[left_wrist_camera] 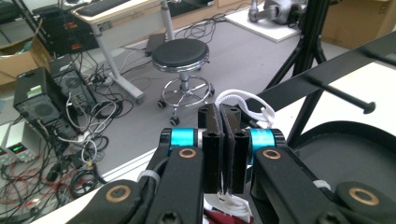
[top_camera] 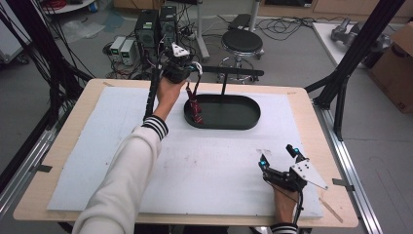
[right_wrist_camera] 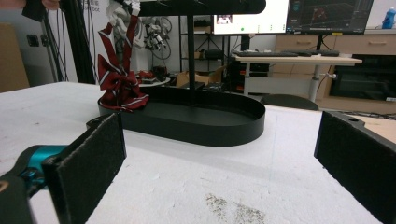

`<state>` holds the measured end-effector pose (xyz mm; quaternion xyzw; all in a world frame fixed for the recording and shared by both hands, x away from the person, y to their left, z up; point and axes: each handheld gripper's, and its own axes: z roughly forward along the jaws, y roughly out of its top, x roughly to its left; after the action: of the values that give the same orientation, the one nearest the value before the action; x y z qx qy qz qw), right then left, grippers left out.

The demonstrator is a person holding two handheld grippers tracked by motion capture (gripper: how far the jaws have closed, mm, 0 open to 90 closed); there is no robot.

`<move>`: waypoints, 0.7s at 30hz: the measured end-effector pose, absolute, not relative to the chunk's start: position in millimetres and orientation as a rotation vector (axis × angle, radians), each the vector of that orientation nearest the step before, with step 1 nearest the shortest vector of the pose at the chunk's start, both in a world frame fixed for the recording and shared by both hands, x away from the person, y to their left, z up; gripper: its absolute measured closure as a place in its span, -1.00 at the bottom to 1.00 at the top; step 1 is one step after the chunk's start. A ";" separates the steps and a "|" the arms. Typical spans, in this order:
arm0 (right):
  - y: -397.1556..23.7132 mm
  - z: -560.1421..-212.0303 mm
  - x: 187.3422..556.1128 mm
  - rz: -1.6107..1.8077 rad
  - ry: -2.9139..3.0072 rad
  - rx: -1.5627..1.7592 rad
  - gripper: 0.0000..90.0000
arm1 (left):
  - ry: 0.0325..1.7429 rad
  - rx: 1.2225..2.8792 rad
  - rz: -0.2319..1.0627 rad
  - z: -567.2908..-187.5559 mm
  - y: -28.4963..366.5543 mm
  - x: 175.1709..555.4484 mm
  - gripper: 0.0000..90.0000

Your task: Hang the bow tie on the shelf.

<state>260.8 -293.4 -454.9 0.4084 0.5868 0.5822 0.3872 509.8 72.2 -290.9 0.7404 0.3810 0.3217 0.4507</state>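
High view: left gripper (top_camera: 186, 73) sits at about 11 o'clock from the table centre, held up over the near-left end of the black oval metal tray (top_camera: 243, 124). A dark red striped fabric bow tie with a white cord loop (top_camera: 196, 111) hangs from it, its lower end lying inside the tray at the tray's 9 o'clock end. A black T-shaped hanger stand (top_camera: 224, 82) rises from the tray, its crossbar running left to right above it. Right gripper (top_camera: 280, 158) rests at 4 o'clock on the white foam mat (top_camera: 97, 146), well apart from the tray, jaws spread.

Left gripper view: jaws pressed together, pinching the white cord (left_wrist_camera: 243, 103), which loops out above the pads at 1 o'clock. More white cord and a bit of red fabric show below the pads at 6 o'clock. The stand's crossbar (left_wrist_camera: 322, 74) crosses at 2 o'clock; the tray's rim (left_wrist_camera: 355, 133) lies at 4 o'clock. A black round stool (left_wrist_camera: 180, 54) stands on the floor at 12 o'clock.

Right gripper view: own jaws stand wide apart, nothing between them, low over the mat (right_wrist_camera: 187, 186). The tray (right_wrist_camera: 210, 128) lies ahead at 12 o'clock. The bow tie (right_wrist_camera: 119, 88) hangs at 11 o'clock, its knot slumped on the tray's left end.
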 end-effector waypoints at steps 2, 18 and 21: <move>-293.5 -455.0 260.9 1.483 1.493 1.037 -0.98 | 0.946 1.835 0.799 -292.7 72.9 509.5 0.94; -293.7 -454.9 260.8 1.484 1.495 1.039 -0.98 | 0.957 1.883 0.772 -306.3 79.9 505.6 0.91; -293.6 -454.9 260.7 1.483 1.495 1.038 -0.98 | 0.970 1.889 0.768 -309.0 81.0 504.8 0.69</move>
<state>260.7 -293.6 -454.9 0.4077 0.5873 0.5825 0.3867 504.8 81.0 -309.0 0.7562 0.3884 0.3076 0.4274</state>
